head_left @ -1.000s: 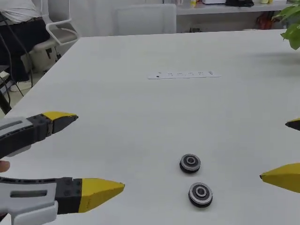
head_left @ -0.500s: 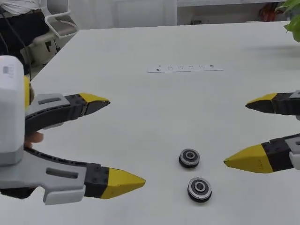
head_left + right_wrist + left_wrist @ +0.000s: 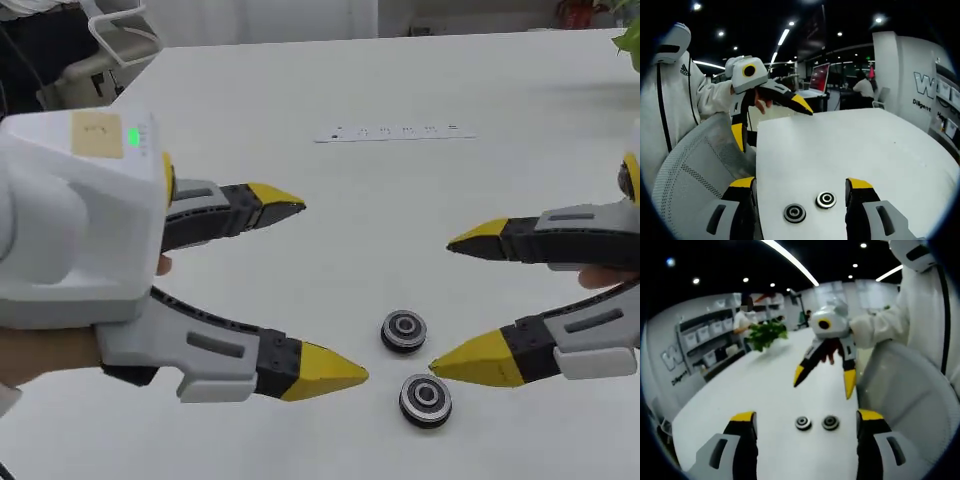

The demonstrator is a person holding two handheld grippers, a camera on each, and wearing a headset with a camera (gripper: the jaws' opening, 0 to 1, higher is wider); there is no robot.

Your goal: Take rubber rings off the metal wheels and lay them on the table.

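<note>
In the head view, I saw the far wheel (image 3: 404, 332) and the near wheel (image 3: 425, 399) on the table (image 3: 300, 100), both on my side of the white strip (image 3: 395, 132), with their black rings (image 3: 404, 400) on. My left gripper (image 3: 335, 291) and right gripper (image 3: 440, 305) were wide open, holding nothing. In each gripper view, both wheels showed between the open jaws.

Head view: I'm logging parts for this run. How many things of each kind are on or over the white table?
Round metal wheels with black rubber rings: 2
Yellow-tipped two-jaw grippers, the left gripper and the right gripper, both open: 2
Flat white socket strip: 1
Total: 5
</note>
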